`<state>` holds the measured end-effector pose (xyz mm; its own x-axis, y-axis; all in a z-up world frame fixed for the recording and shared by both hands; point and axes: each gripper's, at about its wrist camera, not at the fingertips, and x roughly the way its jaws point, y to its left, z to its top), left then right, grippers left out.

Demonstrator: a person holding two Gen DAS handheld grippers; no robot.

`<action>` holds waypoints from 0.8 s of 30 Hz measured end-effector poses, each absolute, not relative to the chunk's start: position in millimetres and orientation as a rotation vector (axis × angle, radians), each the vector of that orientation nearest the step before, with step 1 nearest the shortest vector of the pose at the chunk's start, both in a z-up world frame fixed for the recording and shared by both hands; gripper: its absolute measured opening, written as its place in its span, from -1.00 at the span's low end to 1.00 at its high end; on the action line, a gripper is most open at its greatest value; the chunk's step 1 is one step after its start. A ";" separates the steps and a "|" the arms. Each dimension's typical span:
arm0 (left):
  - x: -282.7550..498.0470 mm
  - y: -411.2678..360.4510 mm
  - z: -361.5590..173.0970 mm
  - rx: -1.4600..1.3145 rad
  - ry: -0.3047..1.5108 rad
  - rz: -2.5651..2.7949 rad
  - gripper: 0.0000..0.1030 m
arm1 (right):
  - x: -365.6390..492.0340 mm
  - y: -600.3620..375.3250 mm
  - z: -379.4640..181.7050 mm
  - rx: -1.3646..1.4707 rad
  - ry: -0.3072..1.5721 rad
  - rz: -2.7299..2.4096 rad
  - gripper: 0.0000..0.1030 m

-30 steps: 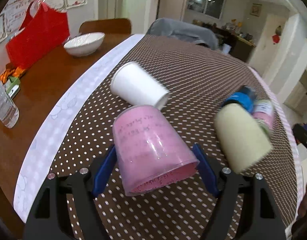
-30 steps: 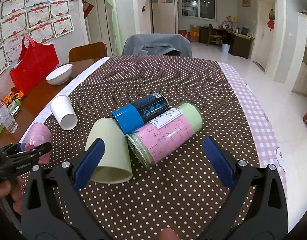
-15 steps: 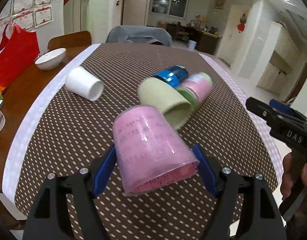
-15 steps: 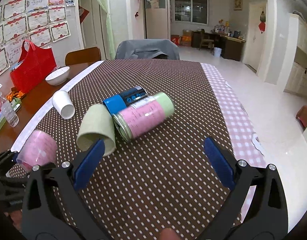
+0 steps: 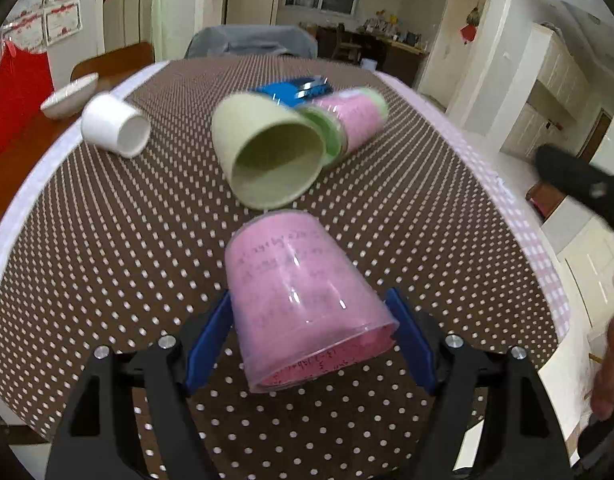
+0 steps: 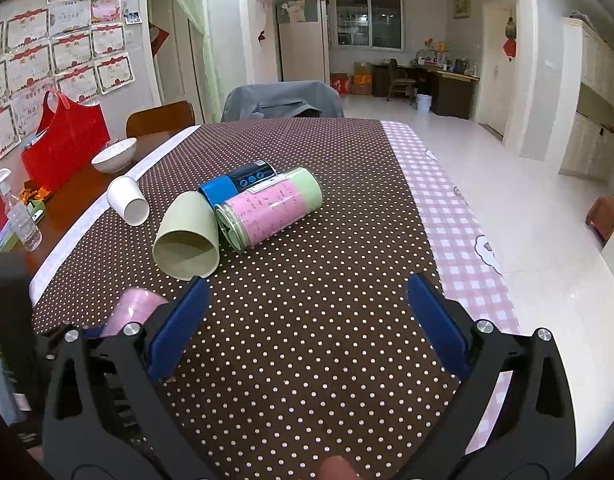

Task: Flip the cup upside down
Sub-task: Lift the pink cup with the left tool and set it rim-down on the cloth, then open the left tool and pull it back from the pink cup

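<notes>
My left gripper (image 5: pixel 309 320) is shut on a pink cup (image 5: pixel 299 296), held above the dotted tablecloth with its mouth tilted down toward the camera and its base pointing away. The cup's base also shows in the right wrist view (image 6: pixel 133 312), low at the left, behind my right gripper's left finger. My right gripper (image 6: pixel 307 304) is open and empty above the table's near edge. A pale green cup (image 5: pixel 267 156) lies on its side ahead of the pink cup, mouth toward me.
A white paper cup (image 5: pixel 113 126) lies on its side at the left. A pink-and-green jar (image 6: pixel 269 210) and a blue can (image 6: pixel 237 180) lie behind the green cup. A white bowl (image 6: pixel 114 155), red bag (image 6: pixel 65 140) and spray bottle (image 6: pixel 19 216) stand on the bare wood at the left.
My left gripper has swung right with the pink cup, so the green cup is now straight ahead. My right gripper has drawn back from the cups and jar.
</notes>
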<state>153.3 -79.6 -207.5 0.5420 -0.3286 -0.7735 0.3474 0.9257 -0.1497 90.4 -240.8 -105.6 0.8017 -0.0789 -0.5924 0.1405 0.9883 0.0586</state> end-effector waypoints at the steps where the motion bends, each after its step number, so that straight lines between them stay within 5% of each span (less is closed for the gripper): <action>1: 159.9 -77.2 -212.2 0.022 0.918 -0.404 0.49 | 89.3 -241.2 -105.6 0.104 0.630 -0.118 0.88; 12: 145.6 -60.8 -201.1 0.037 0.807 -0.328 0.93 | 84.4 -229.0 -98.6 0.103 0.609 -0.091 0.88; 24: 119.3 -49.7 -165.9 0.053 0.735 -0.280 0.93 | 77.0 -213.0 -83.5 0.101 0.571 -0.061 0.88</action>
<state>119.3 -49.7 -165.9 0.7066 -0.2339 -0.6679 0.2707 0.9613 -0.0503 77.0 -213.0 -83.5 0.8399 -0.0299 -0.5420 0.0858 0.9932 0.0782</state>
